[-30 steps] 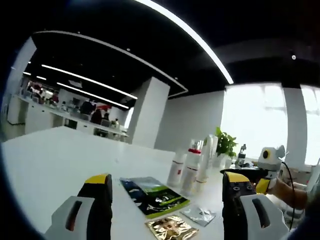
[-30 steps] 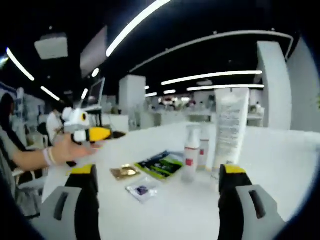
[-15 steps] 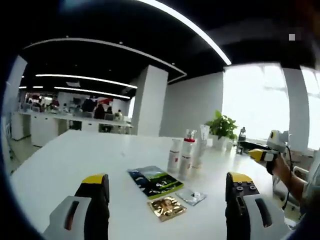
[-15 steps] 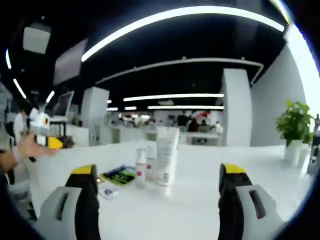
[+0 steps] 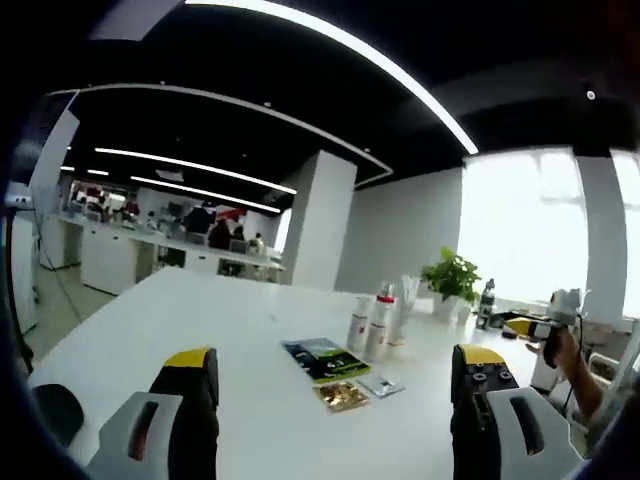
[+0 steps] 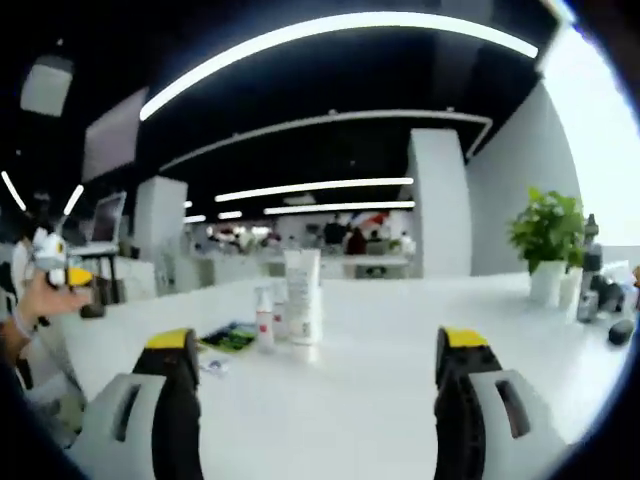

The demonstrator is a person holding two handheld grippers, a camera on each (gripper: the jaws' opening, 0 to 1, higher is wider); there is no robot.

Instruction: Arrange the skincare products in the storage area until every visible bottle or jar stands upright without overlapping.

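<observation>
Tube (image 6: pixel 303 295) upright, spray bottle (image 6: pixel 264 319) upright beside

This is a large open-plan office or showroom-like workspace. A dark ceiling (image 5: pixel 250 60) carries long curved and straight strip lights (image 5: pixel 400 75), and a broad white square column (image 5: pixel 320 220) rises from the floor. Long white tables (image 6: pixel 380 350) run through the room; at a far counter (image 5: pixel 150 262) several people sit at desks. Tall bright windows (image 5: pixel 510 230) fill one wall, and a potted green plant (image 6: pixel 545 245) stands on the table near them. A monitor (image 6: pixel 107 220) stands at one side.
</observation>
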